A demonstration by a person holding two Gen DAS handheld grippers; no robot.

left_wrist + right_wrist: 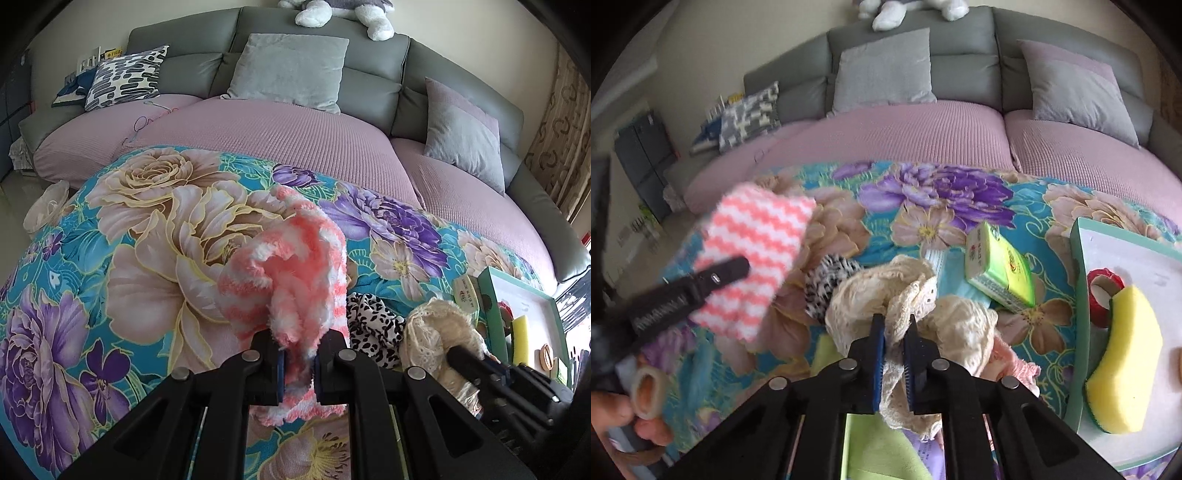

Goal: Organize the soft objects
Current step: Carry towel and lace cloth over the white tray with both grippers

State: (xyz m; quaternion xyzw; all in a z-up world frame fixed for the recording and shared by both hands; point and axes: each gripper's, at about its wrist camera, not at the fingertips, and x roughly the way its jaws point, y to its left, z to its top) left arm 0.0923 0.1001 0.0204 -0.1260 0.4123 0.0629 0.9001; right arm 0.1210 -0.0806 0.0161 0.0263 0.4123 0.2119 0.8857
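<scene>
Your left gripper (pixel 298 363) pinches the light, floppy pink-and-white fuzzy cloth (pixel 295 266) lifted over the floral blanket (pixel 147 229), and your right gripper (pixel 894 360), clamped on the limp cream lace garment (pixel 886 295) at the near pile, should keep hold of bunched folds.

Grey sofa (pixel 376 55) with mauve seat cover (pixel 280 136), patterned cushion (pixel 125 77), green carton (pixel 999 267) lying on floral cloth (pixel 147 229).

Pink-and-white zigzag cloth (pixel 753 266), cream lace fabric (pixel 886 295), black-and-white leopard-print cloth (pixel 373 325), teal floral blanket (pixel 147 229), yellow sponge (pixel 1126 365).
</scene>
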